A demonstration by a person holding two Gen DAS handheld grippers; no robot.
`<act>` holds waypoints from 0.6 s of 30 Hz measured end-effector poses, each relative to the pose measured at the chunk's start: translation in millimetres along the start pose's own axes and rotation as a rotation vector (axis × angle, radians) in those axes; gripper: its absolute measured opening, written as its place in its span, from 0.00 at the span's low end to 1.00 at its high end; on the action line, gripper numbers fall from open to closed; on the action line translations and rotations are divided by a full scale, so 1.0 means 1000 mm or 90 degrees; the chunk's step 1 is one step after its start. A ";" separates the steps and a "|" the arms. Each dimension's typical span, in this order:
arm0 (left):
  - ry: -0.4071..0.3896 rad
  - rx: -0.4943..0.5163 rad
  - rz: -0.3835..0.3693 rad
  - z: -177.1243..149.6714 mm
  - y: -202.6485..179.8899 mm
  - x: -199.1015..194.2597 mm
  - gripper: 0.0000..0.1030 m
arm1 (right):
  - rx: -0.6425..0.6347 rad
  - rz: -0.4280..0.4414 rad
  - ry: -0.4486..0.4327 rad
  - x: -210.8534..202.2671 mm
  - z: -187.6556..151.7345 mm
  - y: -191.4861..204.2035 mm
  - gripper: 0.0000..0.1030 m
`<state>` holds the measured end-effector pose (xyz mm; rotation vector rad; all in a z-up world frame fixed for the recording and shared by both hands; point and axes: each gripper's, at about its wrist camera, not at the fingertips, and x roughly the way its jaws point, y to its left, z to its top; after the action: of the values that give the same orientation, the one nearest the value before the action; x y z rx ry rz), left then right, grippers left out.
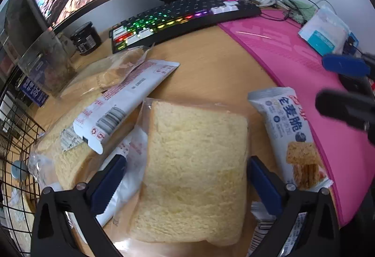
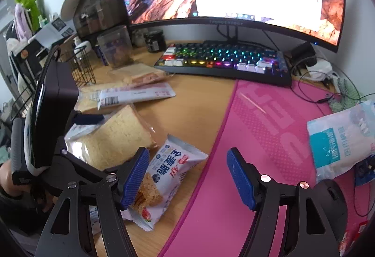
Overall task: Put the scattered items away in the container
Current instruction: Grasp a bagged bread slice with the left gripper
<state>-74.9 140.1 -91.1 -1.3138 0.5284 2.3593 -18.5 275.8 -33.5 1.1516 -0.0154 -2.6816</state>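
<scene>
My left tool (image 1: pixel 185 184) is spread wide with the bagged bread slice (image 1: pixel 194 170) lying flat on the tabletop (image 1: pixel 211 69) right between its fingers, long axis running near to far along my reach. The wire basket (image 1: pixel 16 139) stands at the left edge, so this slice is my left tool's job. My right tool (image 2: pixel 187 177) is also spread and empty; the cracker packet (image 2: pixel 164 177) lies just left of its gap, slanting near to far.

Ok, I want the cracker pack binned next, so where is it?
The cracker pack lies on the desk at the pink mat's edge, right of the bagged bread slice, beside the right gripper.
</scene>
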 end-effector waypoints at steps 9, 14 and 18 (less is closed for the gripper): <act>-0.006 -0.032 -0.036 0.000 0.017 -0.013 0.74 | 0.002 -0.002 -0.007 -0.003 0.003 -0.002 0.68; -0.021 -0.051 -0.040 -0.002 0.027 -0.026 0.73 | 0.004 0.005 -0.005 -0.002 0.003 0.001 0.68; -0.047 -0.074 -0.018 -0.002 0.041 -0.044 0.73 | 0.003 0.013 0.018 0.007 -0.001 0.012 0.68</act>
<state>-73.1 97.2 -48.7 -1.2676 0.3533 2.4369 -20.6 262.6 -38.1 1.1848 -0.0276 -2.6487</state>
